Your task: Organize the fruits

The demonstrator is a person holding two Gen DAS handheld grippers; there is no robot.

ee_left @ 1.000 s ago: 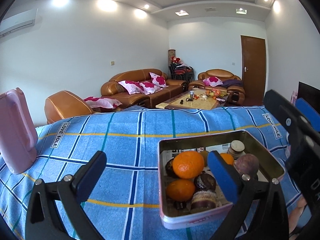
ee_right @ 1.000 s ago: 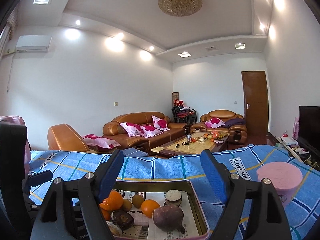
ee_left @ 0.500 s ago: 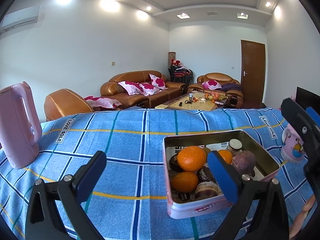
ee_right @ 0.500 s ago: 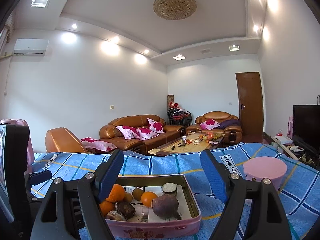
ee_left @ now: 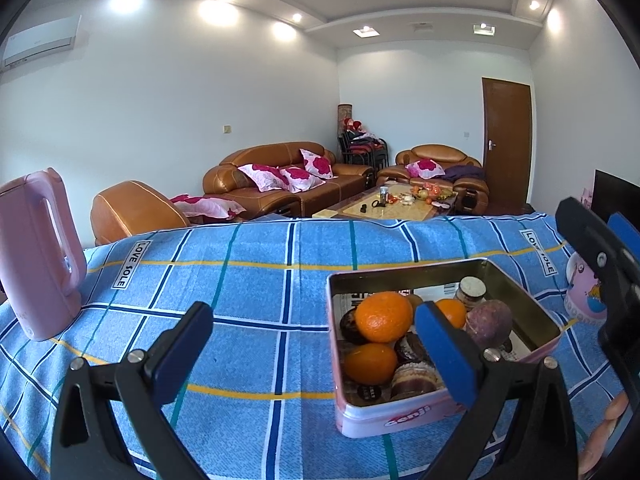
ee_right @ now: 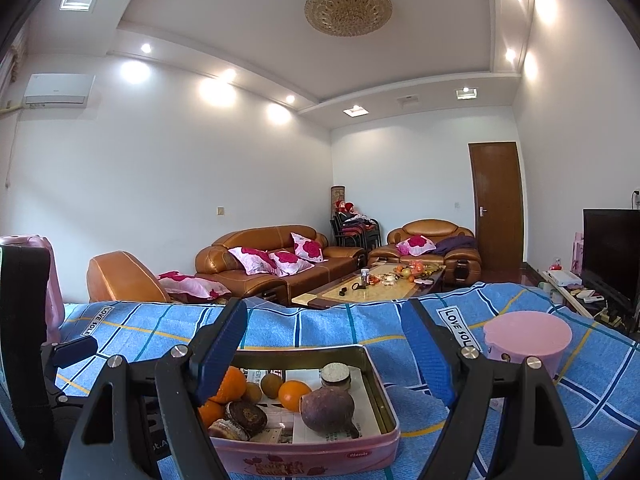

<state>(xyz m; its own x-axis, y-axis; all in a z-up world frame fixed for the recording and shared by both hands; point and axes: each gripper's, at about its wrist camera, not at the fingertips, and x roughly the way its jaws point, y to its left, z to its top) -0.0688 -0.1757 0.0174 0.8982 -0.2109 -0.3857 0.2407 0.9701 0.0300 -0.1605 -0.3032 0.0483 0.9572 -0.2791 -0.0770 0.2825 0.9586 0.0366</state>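
A pink metal tin [ee_left: 400, 416] stands on the blue checked cloth [ee_left: 248, 280]. It holds two oranges [ee_left: 383, 316], a purple-brown round fruit [ee_left: 489, 322], dark round cakes and a small capped jar. My left gripper [ee_left: 314, 348] hovers open just left of the tin, its right pad over the tin's near side, with nothing between the jaws. My right gripper [ee_right: 324, 344] is open and empty above the tin's [ee_right: 380, 384] near edge. In that view the purple fruit [ee_right: 327, 404] and an orange [ee_right: 294, 394] lie below the jaws.
A tall pink jug [ee_left: 38, 256] stands at the cloth's far left. A pink lidded pot [ee_right: 526, 334] sits to the right of the tin. Beyond the table are brown sofas, a coffee table and a door.
Both views have shifted slightly: the tin's front wall now shows in full in the right wrist view. Both grippers stay open and nothing has been picked up.
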